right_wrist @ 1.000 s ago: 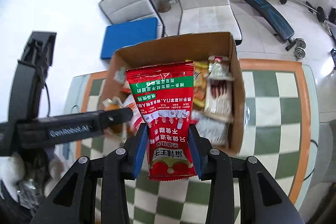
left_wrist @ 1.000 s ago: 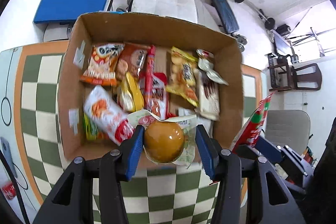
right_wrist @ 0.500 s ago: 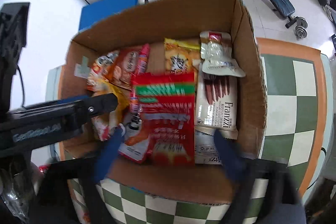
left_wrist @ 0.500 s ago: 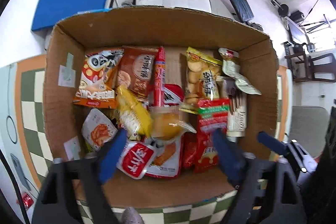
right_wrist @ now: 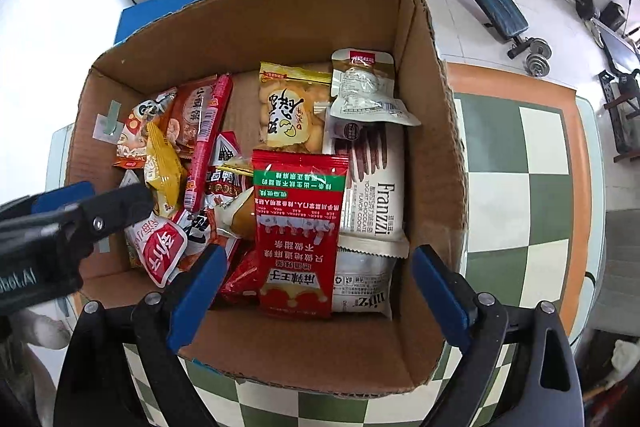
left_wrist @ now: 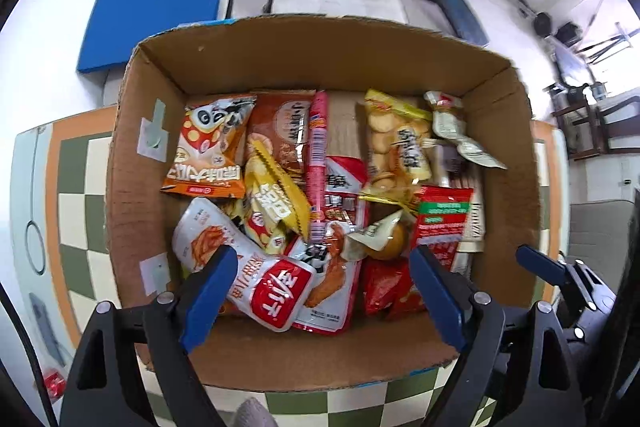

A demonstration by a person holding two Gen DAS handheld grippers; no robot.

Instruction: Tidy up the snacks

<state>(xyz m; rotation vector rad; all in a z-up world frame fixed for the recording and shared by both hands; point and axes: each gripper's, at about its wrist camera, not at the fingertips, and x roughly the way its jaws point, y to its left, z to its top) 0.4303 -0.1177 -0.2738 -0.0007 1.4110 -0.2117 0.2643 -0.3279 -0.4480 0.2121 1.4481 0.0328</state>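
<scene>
Your cardboard box (left_wrist: 248, 51) sits on the green-and-cream checked worktop (left_wrist: 80, 211), open at the top and crowded with snack packets. At its left end lies an orange packet with a panda face (left_wrist: 208, 151), a brown packet (left_wrist: 280, 123) beside it, and in front of them a crumpled yellow packet (left_wrist: 276, 199) and a white pouch with a red label (left_wrist: 256, 275). A long pink sausage stick (left_wrist: 318, 163) runs from the far side towards you through the middle, over a red-and-white packet. Just right of that rests the round orange-brown bun in clear wrap (left_wrist: 384, 239), then the yellow bag of small round biscuits (right_wrist: 292, 115), the red sachet with a green band (right_wrist: 298, 231) lying flat on top of the heap, and at the right end the white Franzzi cookie pack (right_wrist: 372, 183) under a pale sealed pouch (right_wrist: 368, 91). Your left tongs (left_wrist: 316, 287) point steeply down over the near left part of the box, their blue pads spread wide; they have just been opening and nothing is pinched, the white pouch and the bun merely lying below the gap. Your right tongs (right_wrist: 316, 283) also aim steeply down over the near right part, likewise just opened and spread wide, with the red sachet loose in the box between the pads and touching neither.
</scene>
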